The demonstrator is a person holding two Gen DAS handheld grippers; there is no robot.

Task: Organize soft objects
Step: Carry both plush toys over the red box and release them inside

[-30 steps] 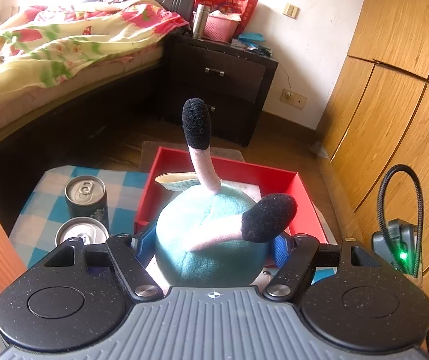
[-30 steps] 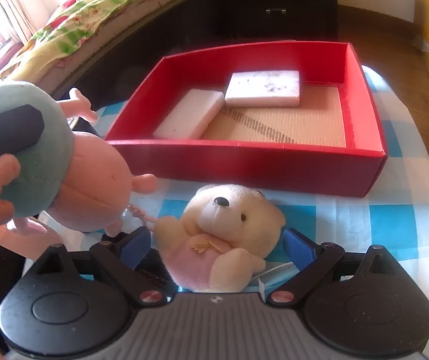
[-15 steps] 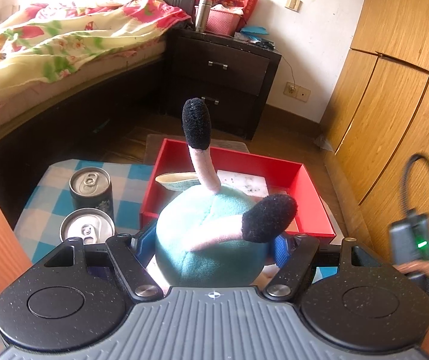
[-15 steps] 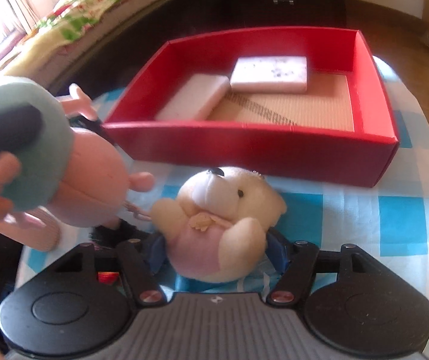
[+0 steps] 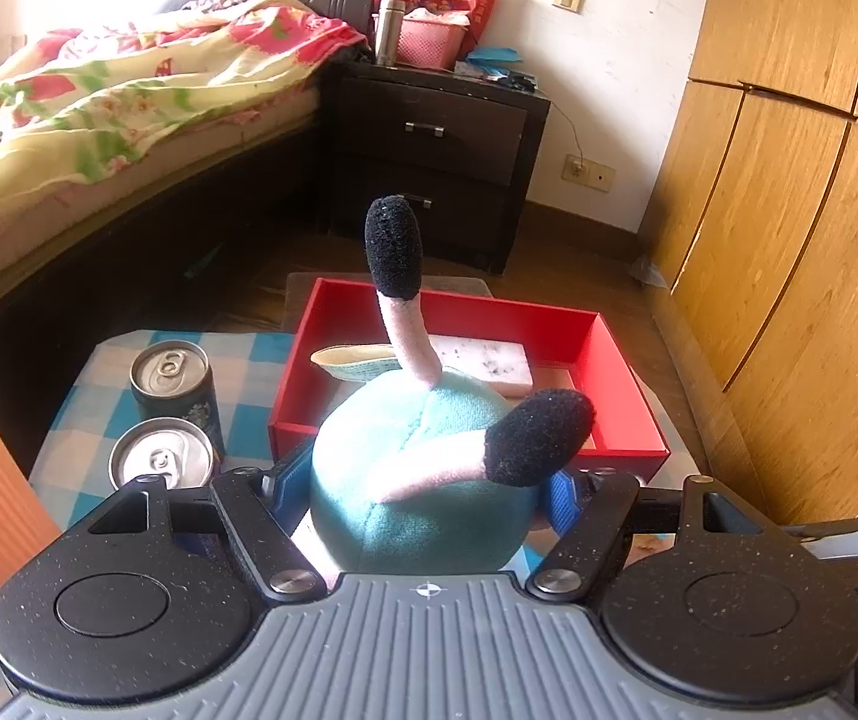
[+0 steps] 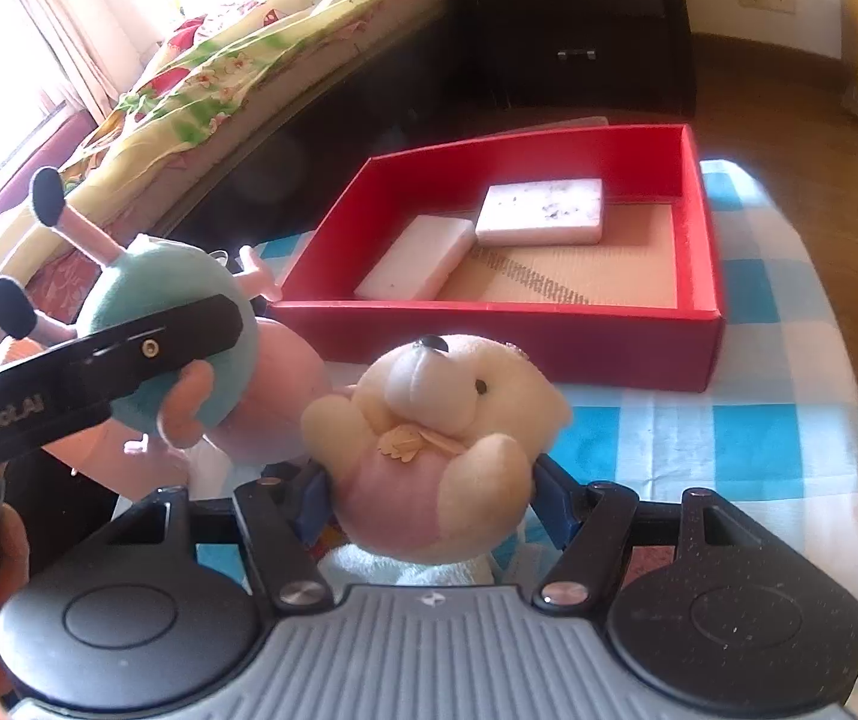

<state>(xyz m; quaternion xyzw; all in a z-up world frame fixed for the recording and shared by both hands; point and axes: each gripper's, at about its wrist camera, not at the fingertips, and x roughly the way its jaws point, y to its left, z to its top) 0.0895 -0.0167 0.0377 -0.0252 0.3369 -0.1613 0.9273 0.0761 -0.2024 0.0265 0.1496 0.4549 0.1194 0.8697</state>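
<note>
Both grippers carry a soft toy, and the step in hand looks like the carry to the red box (image 6: 555, 354), which lies on the far side of the checked cloth (image 6: 789, 420). To do it well, each toy should clear the near wall of the box before it goes down, and it should land on the bare floor at the right of the box, since two white blocks (image 6: 540, 213) already fill the left and far part. The hands sit close together, so one toy at a time seems safer than both at once; the bear is nearer the box and could go first.

The right gripper (image 6: 429, 498) has just closed its jaws, and they now clamp the bear (image 6: 435, 438) at its pink belly. The blue pads (image 6: 552, 501) press into the plush on both sides, with the head and arms bulging out beyond the fingertips. The bear appears lifted off the cloth, just short of the near wall of the box.

The left gripper (image 5: 423, 492) holds the pig (image 5: 423, 468) by its teal body, jaws fairly wide and pads sunk in on either side. The pig hangs head down, its two black-tipped legs sticking up and away from the fingers. In the right wrist view it sits to the left of the bear, near the left corner of the box. Two cans (image 5: 174, 384) stand to the left of the box, so the left hand should keep clear of them.
</note>
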